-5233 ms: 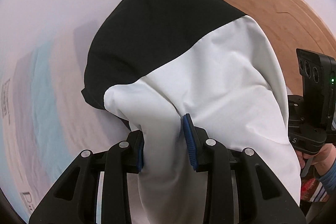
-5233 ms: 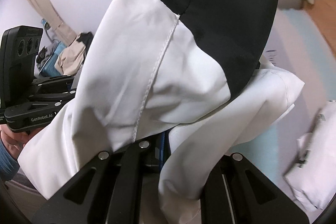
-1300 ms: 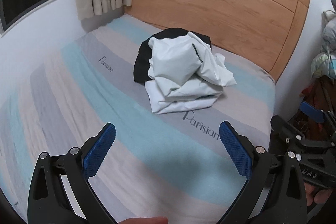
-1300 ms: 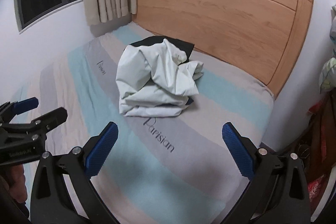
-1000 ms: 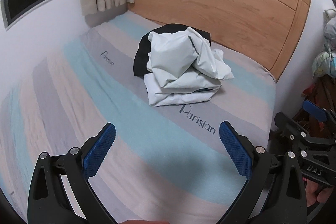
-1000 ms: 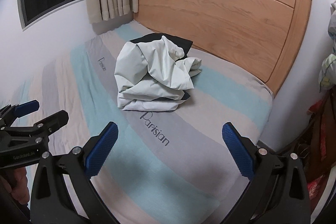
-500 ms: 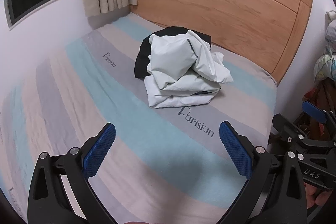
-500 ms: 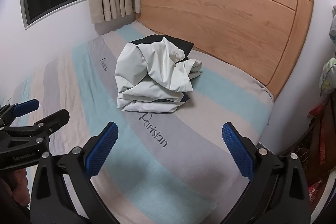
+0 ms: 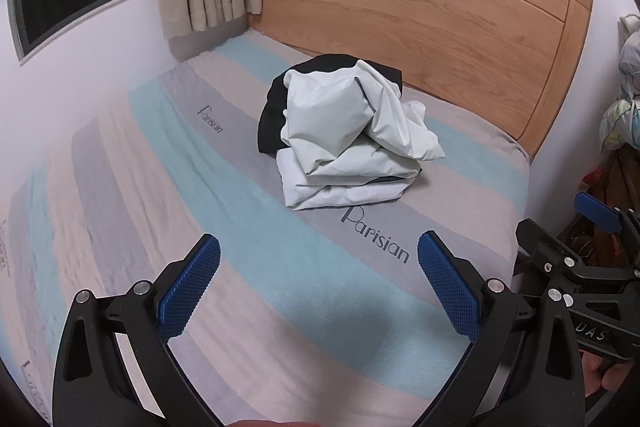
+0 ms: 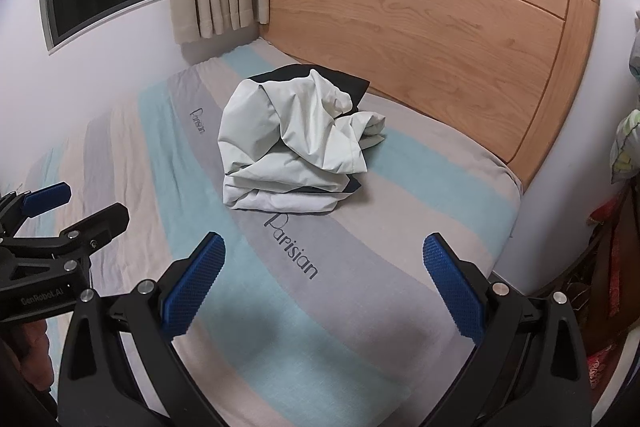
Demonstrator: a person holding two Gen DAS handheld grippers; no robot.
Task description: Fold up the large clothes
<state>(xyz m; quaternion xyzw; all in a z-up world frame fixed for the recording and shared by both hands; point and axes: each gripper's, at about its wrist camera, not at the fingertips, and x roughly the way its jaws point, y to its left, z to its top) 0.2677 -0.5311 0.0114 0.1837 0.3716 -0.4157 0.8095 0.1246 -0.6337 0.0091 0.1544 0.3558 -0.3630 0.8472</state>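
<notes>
The crumpled white and black garment [image 9: 344,139] is lying in a heap near the headboard edge of the bed [image 9: 480,195], and its folds are covering most of the black part and whatever kind of clothing it is. The bed's foot end is running out of both pictures at the bottom and left. Printed lettering near the bed's left edge [image 9: 5,247] is blurring past reading. The pile of bundles [image 9: 624,107] beyond the bed's right edge is getting cut off by the fisheye rim. The right gripper [image 9: 580,227] is showing only partly in the left wrist view.

A striped bed [image 9: 248,267] carries one thing — a crumpled white-and-black garment [image 9: 344,139].
</notes>
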